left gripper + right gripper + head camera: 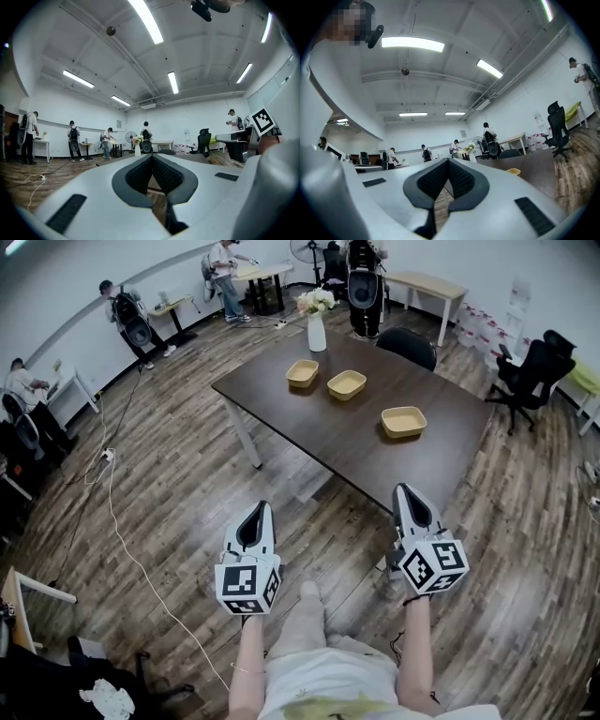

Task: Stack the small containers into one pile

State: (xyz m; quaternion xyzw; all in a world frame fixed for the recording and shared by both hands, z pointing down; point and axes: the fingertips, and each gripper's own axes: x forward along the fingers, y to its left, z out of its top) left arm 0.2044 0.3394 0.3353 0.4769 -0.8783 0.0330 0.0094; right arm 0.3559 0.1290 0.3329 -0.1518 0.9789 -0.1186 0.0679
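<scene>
- First, the head view: a dark brown rectangular wooden table point(281, 404) bears three small shallow yellow containers, none stacked. The far container point(302, 372) and the middle container point(347, 383) lie just beside each other, and the near container point(404, 421) lies more apart, to the right. The left gripper point(257, 509) hangs over the wooden floor point(169, 474). The right gripper point(406, 489) has its tip close to the table's near edge.
- Left gripper view: its jaws are pressed together with nothing between them. A white vase with flowers point(137, 149) stands far behind.
- Right gripper view: its jaws are also pressed together and hold nothing. One yellow container point(513, 171) shows on the table, to their right.
</scene>
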